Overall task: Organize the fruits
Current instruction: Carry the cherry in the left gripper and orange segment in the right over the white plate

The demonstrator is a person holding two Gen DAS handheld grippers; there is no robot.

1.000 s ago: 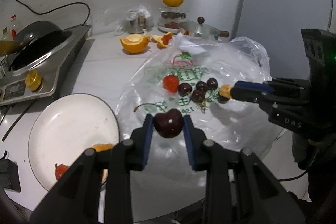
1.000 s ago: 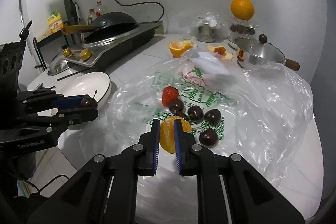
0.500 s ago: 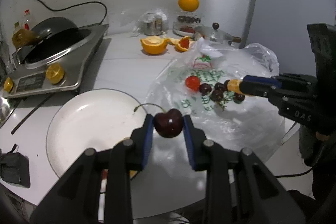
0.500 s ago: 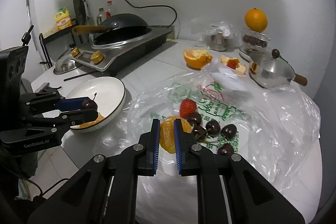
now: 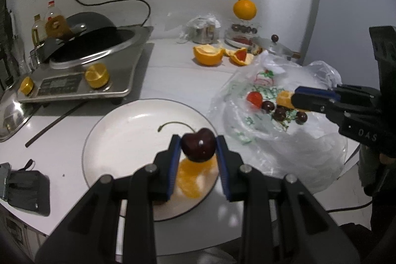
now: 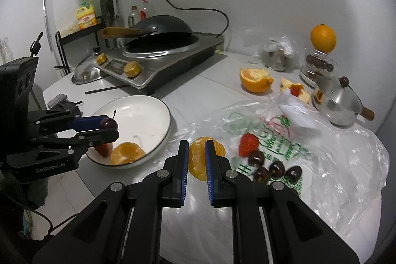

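White surface (image 6: pixel 203 90) carries an induction cooker (image 6: pixel 158 58) at far left. Clear plastic bag (image 6: pixel 334 160) lies spread on the right, with a strawberry (image 6: pixel 247 144) and loose cherries (image 6: pixel 274 168) on it. White plate (image 5: pixel 128 130) sits near left, orange piece (image 6: pixel 127 152) in it. Left gripper (image 5: pixel 198 147) clamps a dark cherry (image 5: pixel 198 145) between its pads, stem up, held above the plate's near right part. Right gripper (image 6: pixel 196 160) is closed on a peeled orange segment (image 6: pixel 198 157), above the bag's left edge, just right of the plate.
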